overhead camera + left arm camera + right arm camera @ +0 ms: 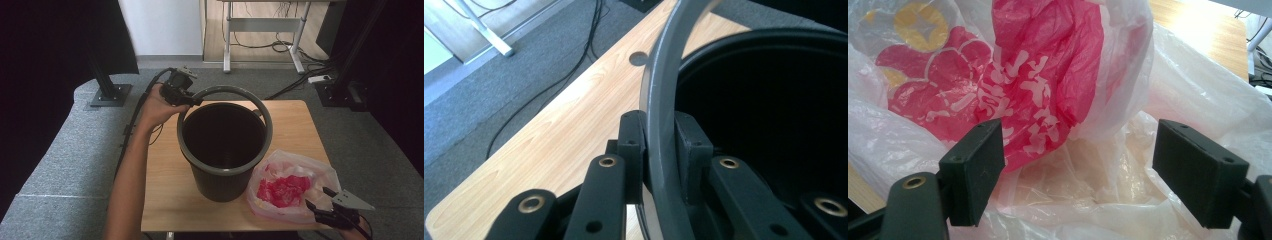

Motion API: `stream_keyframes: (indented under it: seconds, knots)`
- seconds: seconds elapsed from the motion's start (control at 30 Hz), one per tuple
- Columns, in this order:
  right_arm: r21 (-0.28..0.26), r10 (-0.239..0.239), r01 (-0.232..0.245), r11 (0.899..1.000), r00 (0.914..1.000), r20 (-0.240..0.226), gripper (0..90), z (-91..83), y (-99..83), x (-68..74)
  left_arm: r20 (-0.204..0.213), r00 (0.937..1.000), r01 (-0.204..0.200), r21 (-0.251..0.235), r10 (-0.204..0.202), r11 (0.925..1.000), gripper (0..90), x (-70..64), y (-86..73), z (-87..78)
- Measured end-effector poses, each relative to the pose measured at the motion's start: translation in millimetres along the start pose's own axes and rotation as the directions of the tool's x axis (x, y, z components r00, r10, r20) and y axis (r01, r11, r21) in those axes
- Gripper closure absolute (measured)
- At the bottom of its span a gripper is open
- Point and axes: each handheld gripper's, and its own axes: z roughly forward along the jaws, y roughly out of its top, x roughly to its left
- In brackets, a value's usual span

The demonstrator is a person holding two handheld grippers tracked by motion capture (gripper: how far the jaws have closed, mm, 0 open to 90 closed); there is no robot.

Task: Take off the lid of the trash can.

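- a dark bin (pixel 223 150) stands upright near the middle of the wooden bench (pixel 165 185), its mouth open and the inside dark.
- a grey ring (pixel 235 91) sits tilted over the bin's top, its far-left side lifted above the rim and its near side resting on it.
- the left claw (pixel 192 100) is clenched on the ring at the far-left side; in the left gripper view both pads (pixel 631 145) press the grey band (pixel 659 150) from either side, with the bin's black opening (pixel 774 100) just to the right.
- a translucent plastic bag (pixel 292 182) with red print lies on the bench just right of the bin, at the near right corner.
- the right claw (pixel 320 197) is released, its jaws spread wide at the bag's near edge; in the right gripper view the crumpled bag (pixel 1048 100) lies between and beyond them.
- grey carpet (pixel 60 160) surrounds the bench.
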Motion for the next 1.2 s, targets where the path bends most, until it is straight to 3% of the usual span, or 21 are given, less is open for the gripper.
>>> stream_keyframes:
  seconds: [0.43,0.57,0.9,1.2]
  knots:
    - [-0.001,0.003,-0.003,1.000,1.0000,0.005,20.4,-0.9,-0.5,-1.7,-0.007,0.9999,-0.010,-0.024,0.009,0.9997,78.1,-2.1,7.2,10.1]
    - [0.002,0.003,-0.003,1.000,1.0000,0.006,20.4,-0.4,-0.9,-1.9,0.030,0.9995,-0.006,-0.037,0.007,0.9993,78.3,-0.4,8.7,7.8]
    - [0.001,0.005,-0.005,1.000,1.0000,0.007,20.5,-0.7,-1.2,-2.3,0.053,0.9986,-0.003,-0.101,0.008,0.9949,78.3,1.3,11.6,-21.4]
    - [0.005,0.006,-0.006,1.000,1.0000,0.006,20.5,-0.1,-1.5,-2.4,0.019,0.9997,-0.013,-0.133,0.015,0.9911,78.2,-0.6,1.1,-50.7]
